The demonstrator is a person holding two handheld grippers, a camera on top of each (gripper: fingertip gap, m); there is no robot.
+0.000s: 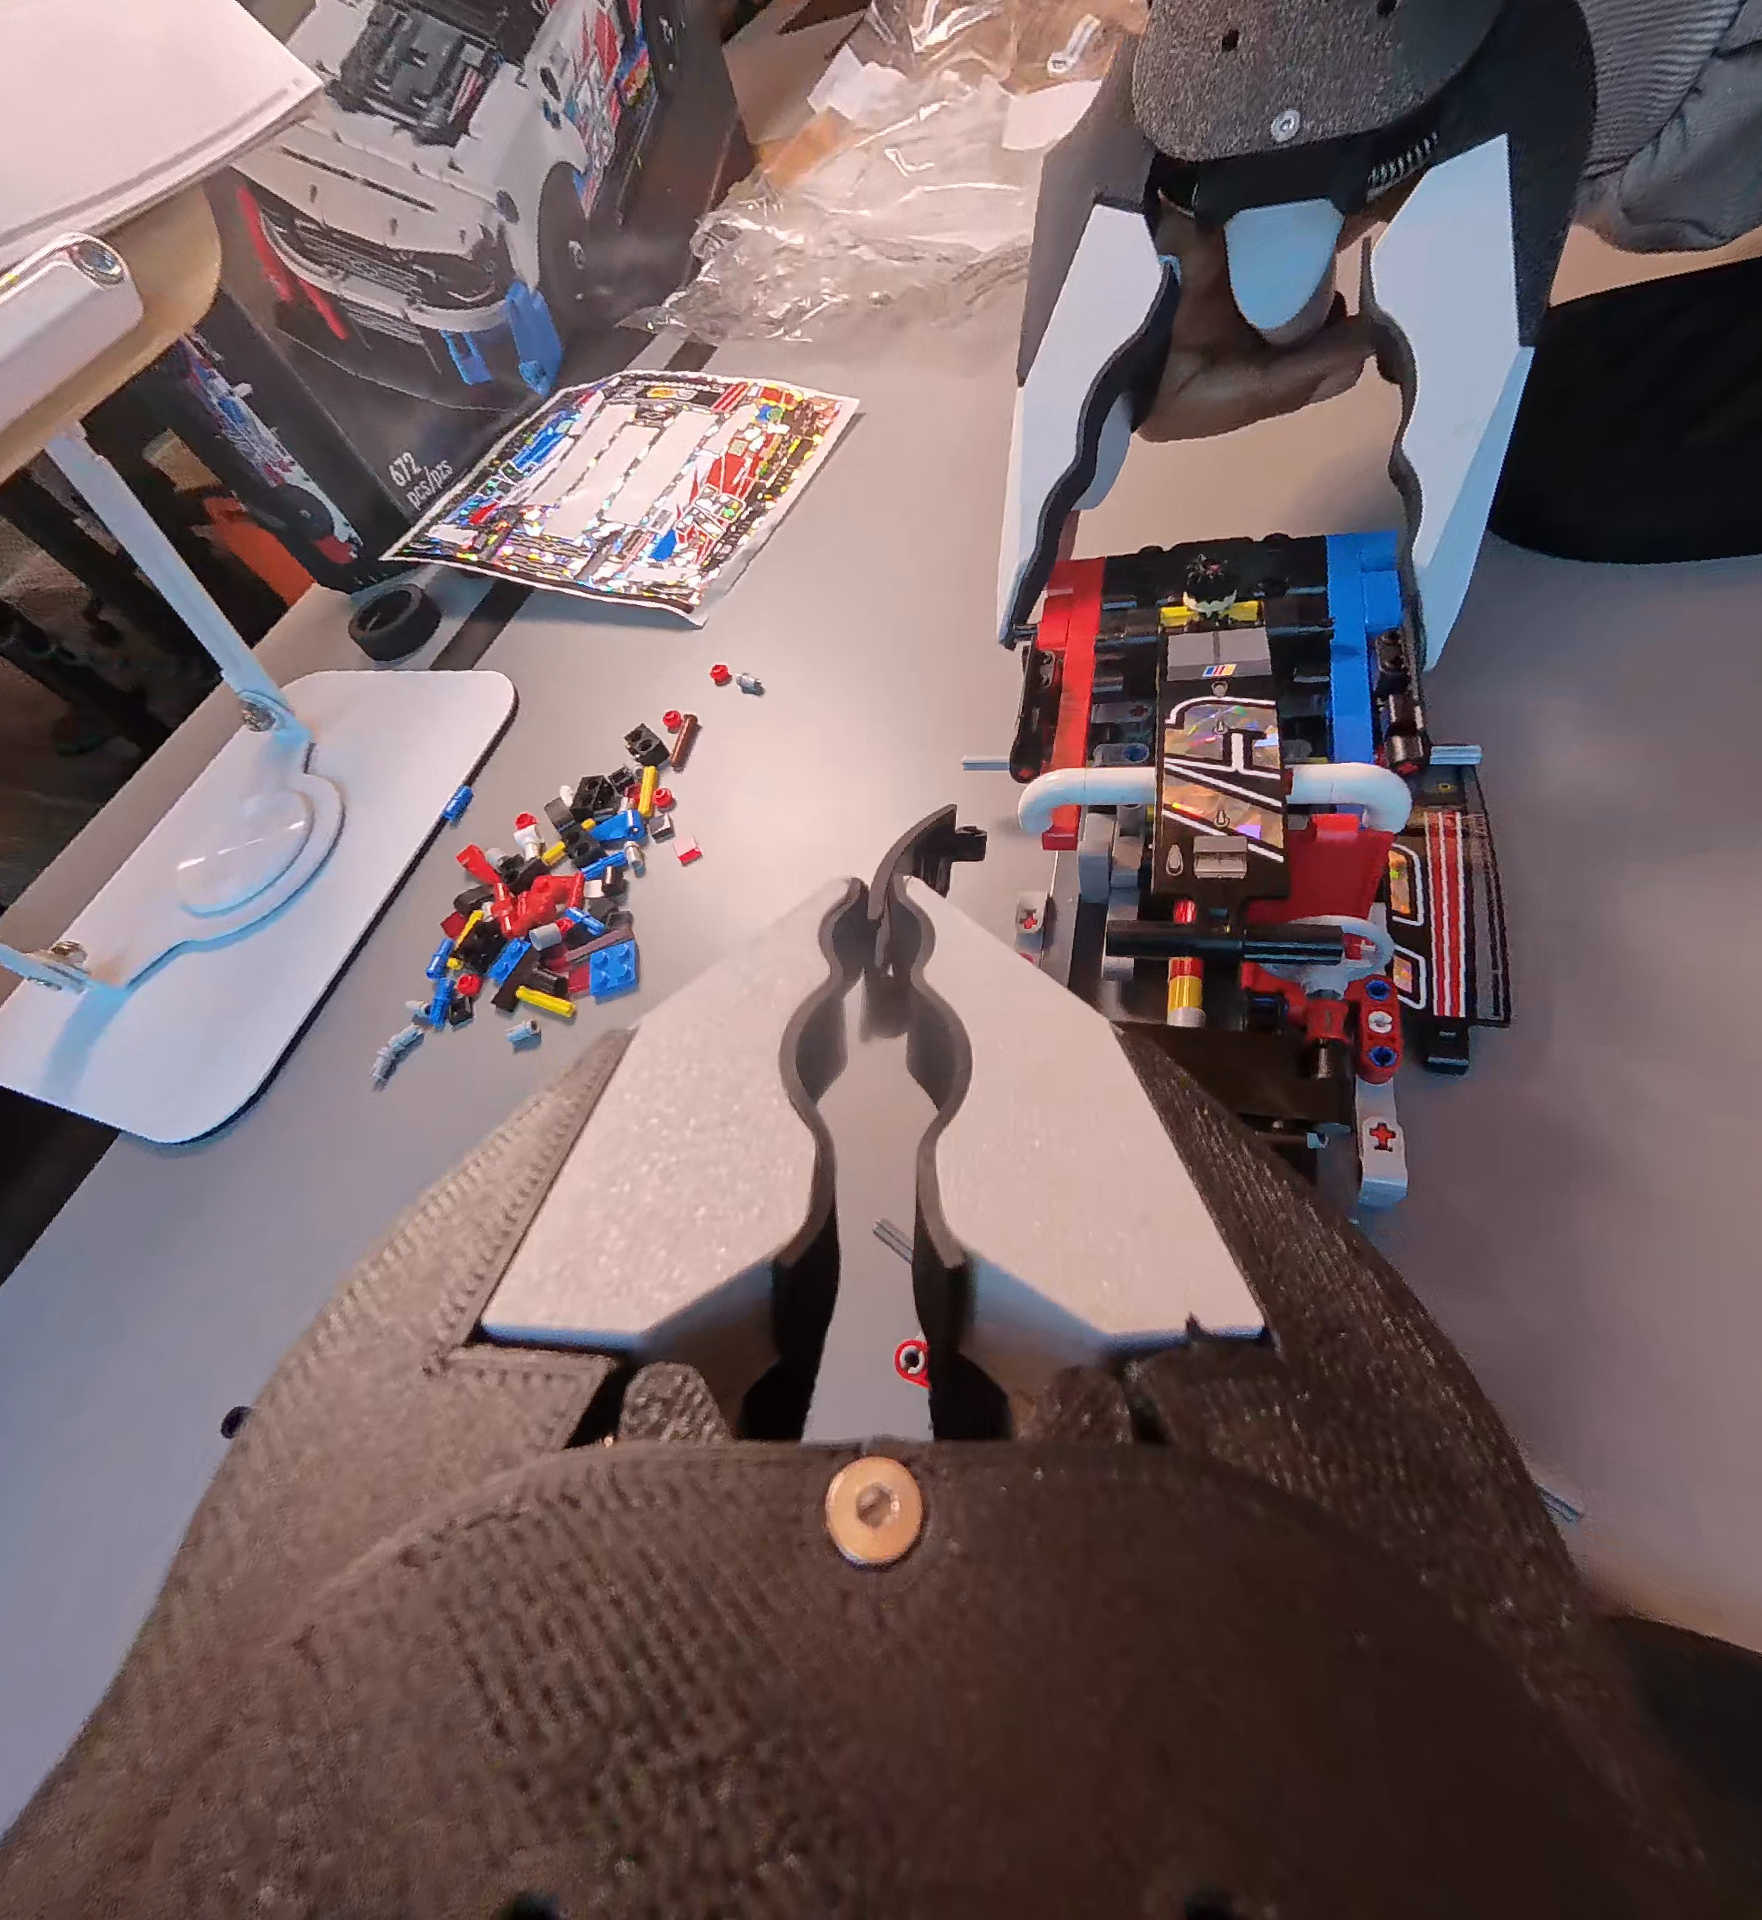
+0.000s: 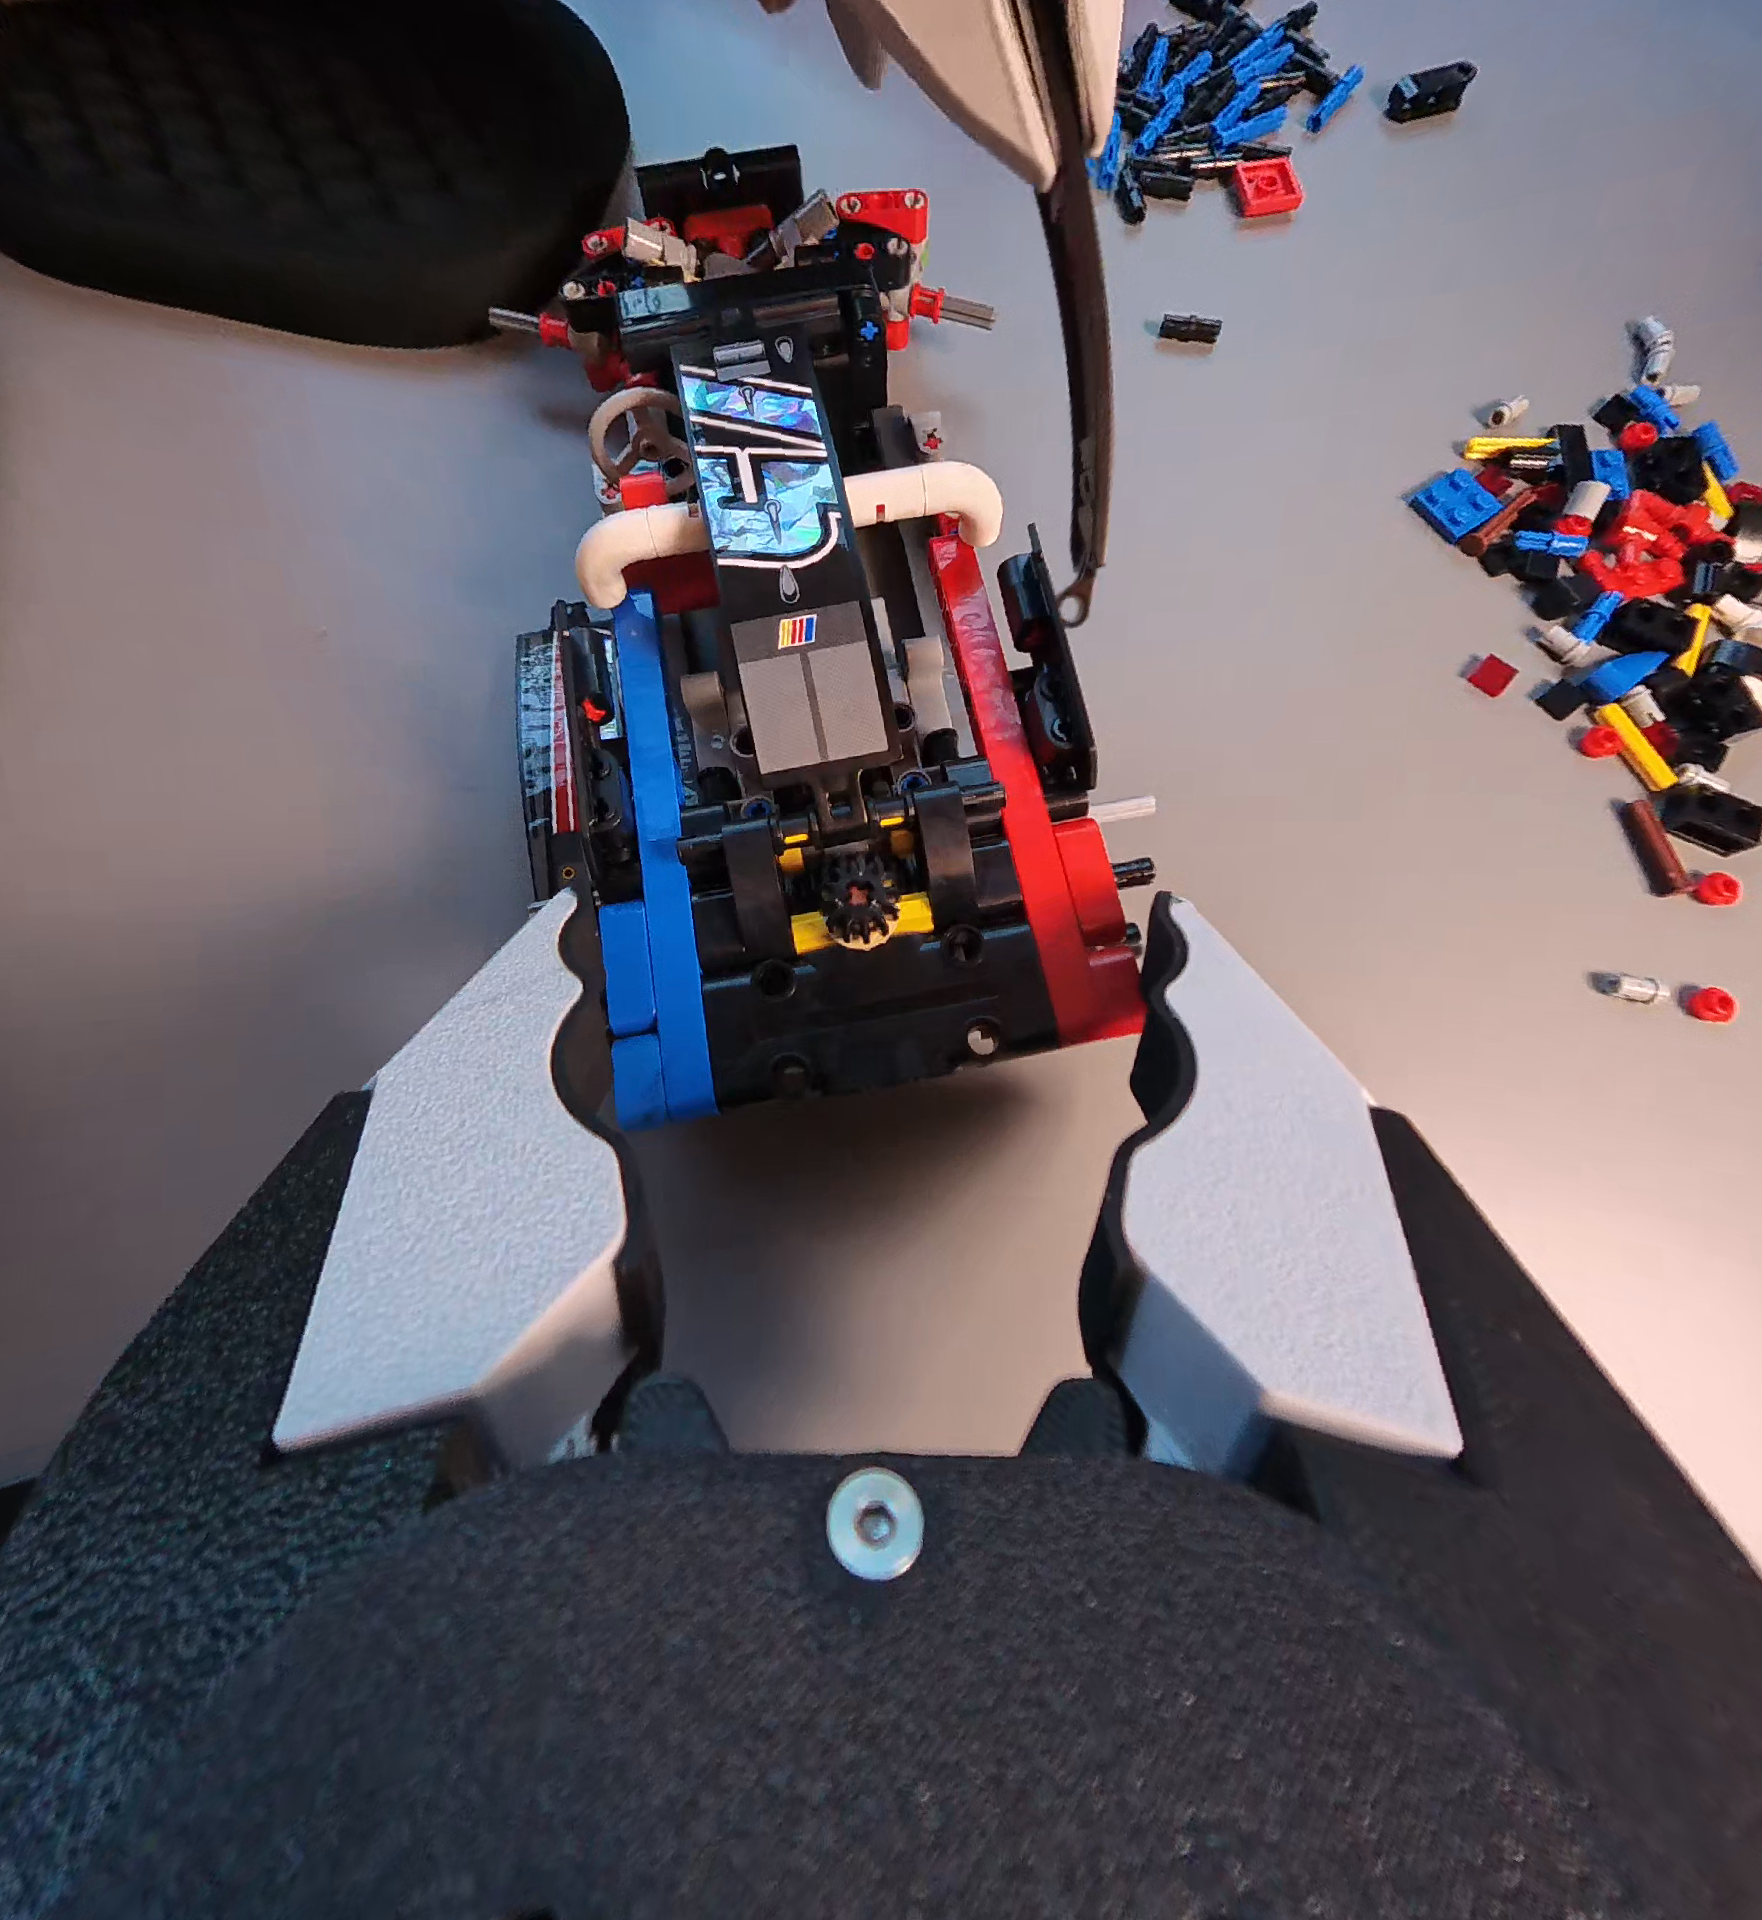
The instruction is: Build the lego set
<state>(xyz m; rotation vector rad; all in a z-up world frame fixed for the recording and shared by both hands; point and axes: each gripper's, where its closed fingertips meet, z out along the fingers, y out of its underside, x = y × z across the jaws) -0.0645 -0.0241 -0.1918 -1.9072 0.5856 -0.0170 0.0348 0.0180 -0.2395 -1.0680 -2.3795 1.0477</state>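
The partly built lego car (image 2: 815,665), black with a blue side beam, a red side beam and a white roll bar, stands on the grey table (image 2: 233,727); it also shows in the left wrist view (image 1: 1241,790). My right gripper (image 2: 866,935) is spread wide with a finger pressed on each side of the car's rear end; the left wrist view shows it from the front (image 1: 1220,623). My left gripper (image 1: 887,904) is shut on a thin black curved piece (image 1: 924,847), just left of the car. The right wrist view shows that piece (image 2: 1079,416) hanging beside the car's red side.
A pile of small loose pieces (image 1: 544,904) (image 2: 1646,613) lies left of the car. A sticker sheet (image 1: 628,488), the set's box (image 1: 420,260), a black tyre (image 1: 394,620), plastic bags (image 1: 856,208) and a white lamp base (image 1: 233,894) lie farther left. Blue and black pins (image 2: 1220,94) lie beyond. The tips of one gripper are about 12 cm away from the tips of the other.
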